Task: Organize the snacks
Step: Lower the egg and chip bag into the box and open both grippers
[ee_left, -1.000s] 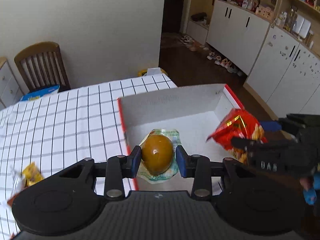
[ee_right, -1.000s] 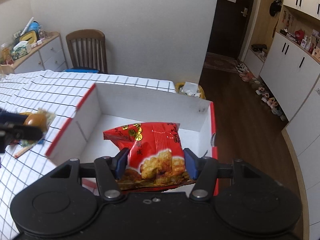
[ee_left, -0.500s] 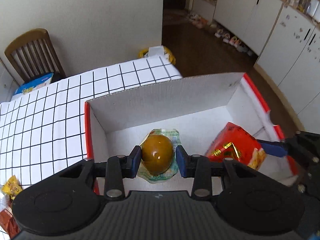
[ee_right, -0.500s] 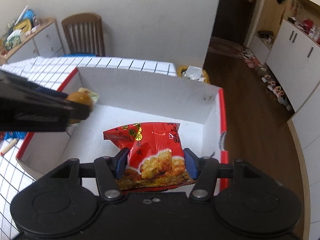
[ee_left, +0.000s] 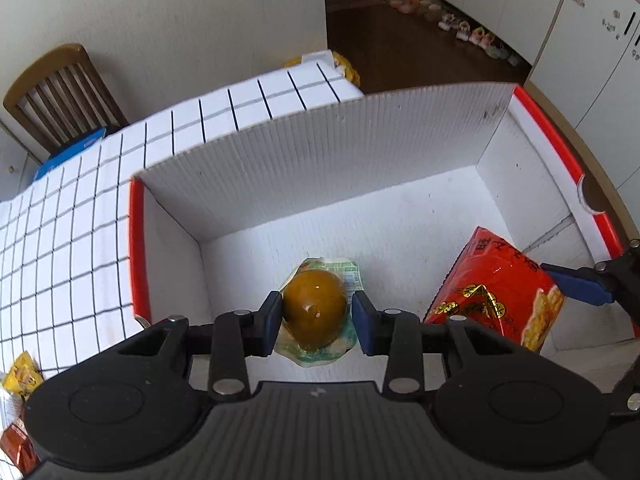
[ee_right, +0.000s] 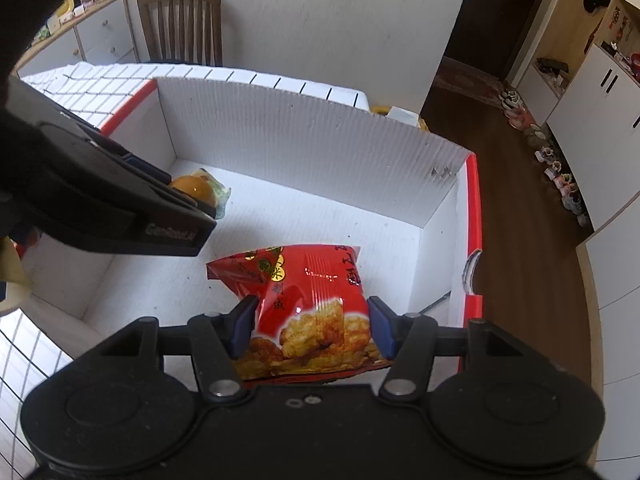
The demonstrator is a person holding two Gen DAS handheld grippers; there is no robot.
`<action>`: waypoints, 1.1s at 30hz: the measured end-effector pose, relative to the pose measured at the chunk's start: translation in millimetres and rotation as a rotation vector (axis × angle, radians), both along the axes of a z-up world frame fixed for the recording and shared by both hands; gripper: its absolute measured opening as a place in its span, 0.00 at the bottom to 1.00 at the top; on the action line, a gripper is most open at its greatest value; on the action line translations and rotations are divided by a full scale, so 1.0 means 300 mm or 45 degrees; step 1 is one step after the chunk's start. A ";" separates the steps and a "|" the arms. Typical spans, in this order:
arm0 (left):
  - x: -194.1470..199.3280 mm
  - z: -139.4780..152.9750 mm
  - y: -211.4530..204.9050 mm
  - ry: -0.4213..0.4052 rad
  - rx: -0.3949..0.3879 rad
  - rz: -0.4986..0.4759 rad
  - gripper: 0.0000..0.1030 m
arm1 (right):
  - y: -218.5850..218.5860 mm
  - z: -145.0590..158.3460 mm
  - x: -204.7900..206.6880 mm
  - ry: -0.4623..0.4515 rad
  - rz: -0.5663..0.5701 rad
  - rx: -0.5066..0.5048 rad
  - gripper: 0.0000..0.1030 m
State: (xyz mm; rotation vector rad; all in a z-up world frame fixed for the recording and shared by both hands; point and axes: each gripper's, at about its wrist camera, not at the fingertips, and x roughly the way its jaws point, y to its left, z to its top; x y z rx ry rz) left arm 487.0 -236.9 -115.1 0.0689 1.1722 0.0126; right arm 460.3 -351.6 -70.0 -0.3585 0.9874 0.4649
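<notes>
Gripping a brown egg-shaped snack in a clear-and-green wrapper (ee_left: pixel 315 311), the left tool (ee_left: pixel 315 322) has its blue pads closed onto both sides of the pack, w/ only the snack's width between them, inside a white corrugated box w/ red edges (ee_left: pixel 320 148). Just to that tool's right, the right tool (ee_right: pixel 308 326) is likewise clamped on a red rice-cracker bag (ee_right: pixel 304 312), pads pressing in at the bag's lower half, its top end pointing fwd toward the box's far wall. Both snacks sit low inside the box, near its white floor; whether either touches the floor can't be told. From the right wrist view the left tool's black body crosses the frame at left, the egg snack (ee_right: pixel 196 188) showing at its tip; from the left wrist view the red bag (ee_left: pixel 496 292) shows at right w/ one blue pad (ee_left: pixel 576 282) against it. Box rests on a counter w/ a black-grid white cloth (ee_left: pixel 72 216). Left of the left tool, on the cloth, lie a small yellow packet (ee_left: pixel 20 378) & a red-brown one (ee_left: pixel 14 446). Beyond the counter stands a wooden chair (ee_left: pixel 60 92).
</notes>
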 end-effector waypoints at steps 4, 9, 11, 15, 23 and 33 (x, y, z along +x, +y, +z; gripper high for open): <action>-0.004 -0.006 -0.005 0.003 0.015 -0.009 0.37 | -0.001 -0.010 -0.004 -0.001 0.001 -0.011 0.58; -0.025 0.015 0.000 -0.029 -0.001 0.005 0.43 | -0.017 0.002 -0.004 -0.015 -0.019 0.019 0.62; -0.032 0.032 0.010 -0.038 -0.024 0.020 0.46 | -0.024 0.011 -0.009 -0.020 -0.022 0.027 0.63; -0.066 0.075 0.020 -0.079 -0.036 0.016 0.46 | -0.040 0.034 -0.025 -0.029 -0.029 0.038 0.67; -0.170 0.182 0.041 -0.174 -0.081 0.017 0.46 | -0.071 0.113 -0.081 -0.073 -0.037 0.089 0.71; -0.327 0.325 0.120 -0.284 -0.179 0.043 0.46 | -0.100 0.221 -0.160 -0.121 -0.061 0.165 0.75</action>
